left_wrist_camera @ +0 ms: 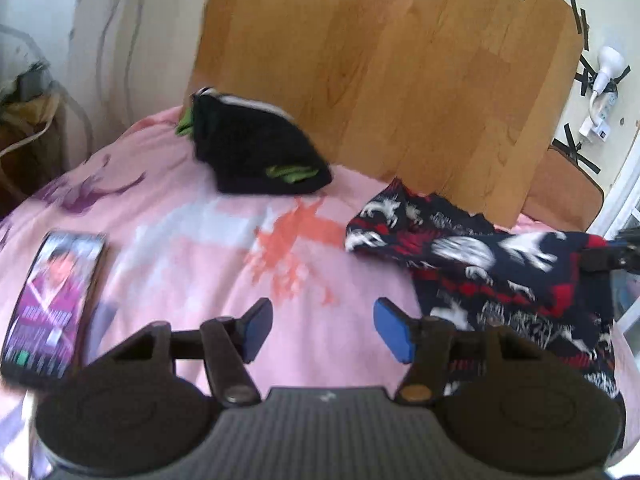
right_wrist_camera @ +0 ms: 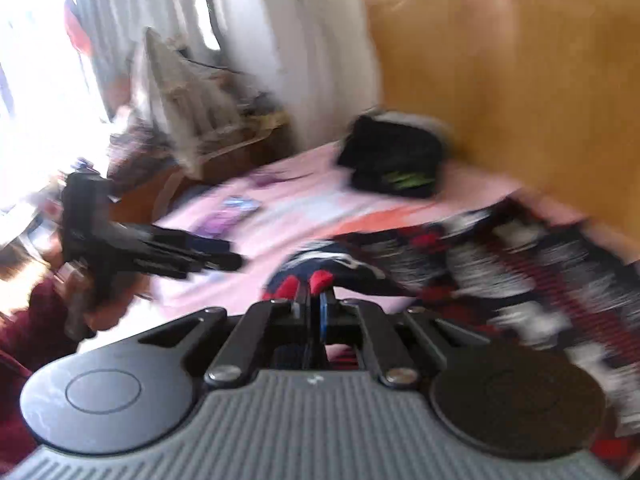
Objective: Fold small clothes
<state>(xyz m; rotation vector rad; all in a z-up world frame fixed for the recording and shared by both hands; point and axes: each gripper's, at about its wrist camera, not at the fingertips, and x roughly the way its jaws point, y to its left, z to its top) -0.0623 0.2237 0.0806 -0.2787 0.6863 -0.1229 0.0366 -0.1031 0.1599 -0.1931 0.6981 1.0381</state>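
Observation:
A navy, red and white patterned garment [left_wrist_camera: 480, 264] lies crumpled on the right of the pink bedsheet [left_wrist_camera: 192, 248]. My right gripper [right_wrist_camera: 314, 300] is shut on a bunched edge of this garment [right_wrist_camera: 460, 248], which is lifted off the sheet. From the left wrist view the right gripper [left_wrist_camera: 592, 260] appears at the far right, at the cloth's edge. My left gripper [left_wrist_camera: 326, 332] is open over bare sheet just left of the garment, with nothing between its blue pads [left_wrist_camera: 258, 332]. In the right wrist view the left gripper [right_wrist_camera: 216, 256] is at the left.
A folded black garment with green marks [left_wrist_camera: 256, 152] sits at the back against the wooden headboard [left_wrist_camera: 400, 60]. A phone with a lit screen [left_wrist_camera: 52, 304] lies on the sheet at the left. A hand and a maroon sleeve [right_wrist_camera: 24, 320] hold the left gripper. Bedside clutter [right_wrist_camera: 192, 92] stands beyond the bed.

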